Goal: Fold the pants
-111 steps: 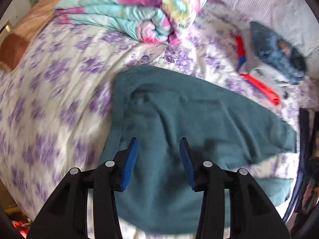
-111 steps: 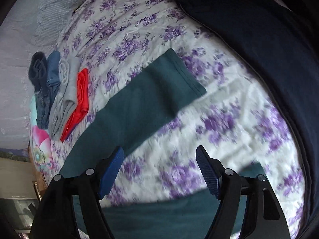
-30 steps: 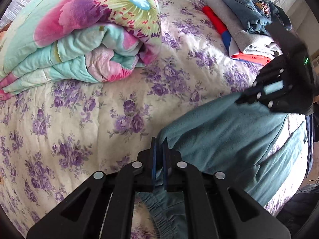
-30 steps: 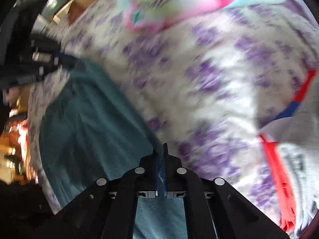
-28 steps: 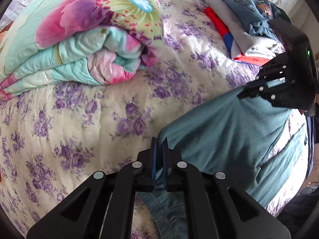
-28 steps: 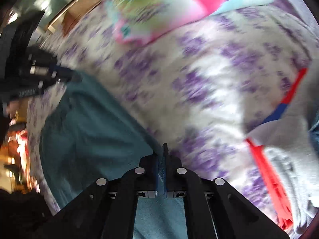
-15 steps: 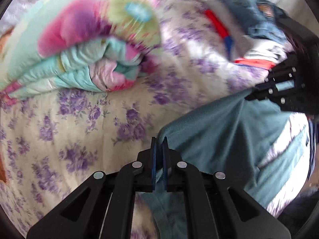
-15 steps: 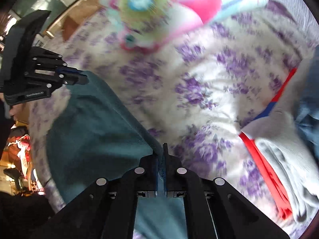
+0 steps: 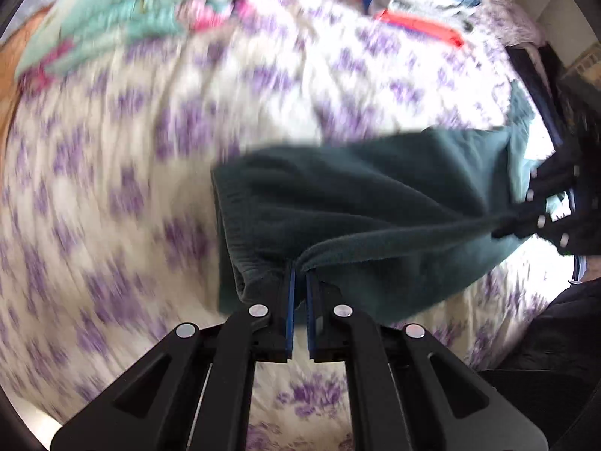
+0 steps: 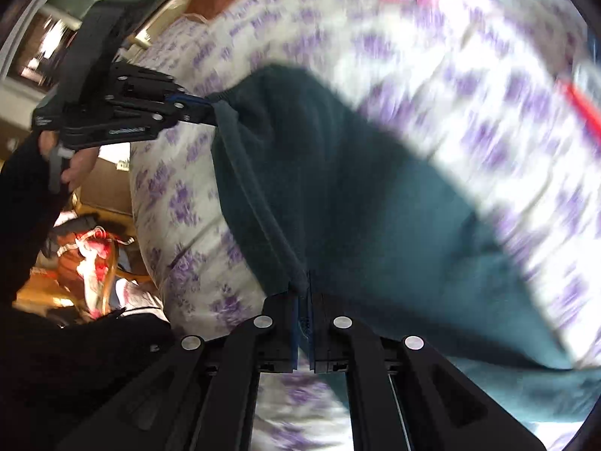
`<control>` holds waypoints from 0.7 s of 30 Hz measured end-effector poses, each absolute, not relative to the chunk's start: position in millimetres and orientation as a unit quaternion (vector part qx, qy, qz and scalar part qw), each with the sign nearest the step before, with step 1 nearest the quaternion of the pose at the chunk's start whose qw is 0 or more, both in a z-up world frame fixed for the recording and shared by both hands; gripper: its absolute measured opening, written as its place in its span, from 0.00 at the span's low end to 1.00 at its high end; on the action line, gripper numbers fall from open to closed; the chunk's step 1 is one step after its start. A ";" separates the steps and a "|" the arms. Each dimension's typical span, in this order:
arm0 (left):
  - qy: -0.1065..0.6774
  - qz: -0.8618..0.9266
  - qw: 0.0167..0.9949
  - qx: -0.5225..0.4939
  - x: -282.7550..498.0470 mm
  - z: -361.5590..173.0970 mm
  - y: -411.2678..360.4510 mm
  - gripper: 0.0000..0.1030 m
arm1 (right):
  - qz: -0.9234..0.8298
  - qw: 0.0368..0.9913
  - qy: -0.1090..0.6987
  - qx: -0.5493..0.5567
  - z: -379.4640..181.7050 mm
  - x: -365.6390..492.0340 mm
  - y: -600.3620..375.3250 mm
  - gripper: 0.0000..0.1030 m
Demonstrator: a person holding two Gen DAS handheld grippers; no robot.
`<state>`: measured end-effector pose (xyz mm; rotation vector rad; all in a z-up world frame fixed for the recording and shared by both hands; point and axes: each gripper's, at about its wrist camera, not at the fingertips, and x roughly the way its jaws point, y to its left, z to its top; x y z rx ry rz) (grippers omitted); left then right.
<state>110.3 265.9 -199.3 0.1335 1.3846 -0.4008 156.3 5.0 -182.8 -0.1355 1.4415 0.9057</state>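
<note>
The dark teal pants [image 9: 375, 195] hang stretched above the floral bed sheet [image 9: 112, 188]. My left gripper [image 9: 299, 282] is shut on one corner of the pants' edge. My right gripper [image 10: 303, 293] is shut on the other corner of that edge; it shows at the right of the left wrist view [image 9: 541, 221]. The pants [image 10: 375, 206] span between the two grippers, and the left gripper shows at upper left in the right wrist view [image 10: 203, 107]. The rest of the pants trails down onto the bed at lower right. Both views are blurred by motion.
A folded floral quilt [image 9: 131, 11] lies at the far side of the bed. A stack of folded clothes [image 9: 424, 7], red, grey and denim, lies at the back right. The bed's edge and room clutter [image 10: 86, 255] are to the left in the right wrist view.
Both grippers, still shut on the pants, have pulled back toward the near side of the bed and lifted the held edge. The quilt and clothes stack look farther away.
</note>
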 end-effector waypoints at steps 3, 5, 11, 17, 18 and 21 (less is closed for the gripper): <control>0.642 -0.175 0.745 0.049 99.0 -215.4 270.9 0.04 | 0.378 0.661 0.647 -0.046 -205.4 140.8 3.5 0.04; 0.641 -0.176 0.746 0.044 92.9 -217.9 271.9 0.04 | 0.371 0.659 0.653 -0.025 -209.8 137.9 -1.0 0.04; 0.641 -0.172 0.747 0.049 85.4 -224.0 274.1 0.04 | 0.381 0.651 0.656 -0.026 -208.1 126.5 3.7 0.05; 0.661 -0.176 0.729 0.018 89.8 -239.1 284.3 0.10 | 0.365 0.649 0.667 -0.026 -238.4 128.0 16.8 0.07; 0.660 -0.175 0.730 0.010 89.0 -235.3 286.7 0.13 | 0.364 0.651 0.666 -0.023 -237.7 128.1 17.0 0.07; 0.640 -0.176 0.748 0.012 75.6 -207.8 291.5 0.35 | 0.359 0.654 0.666 -0.017 -235.9 128.2 15.0 0.07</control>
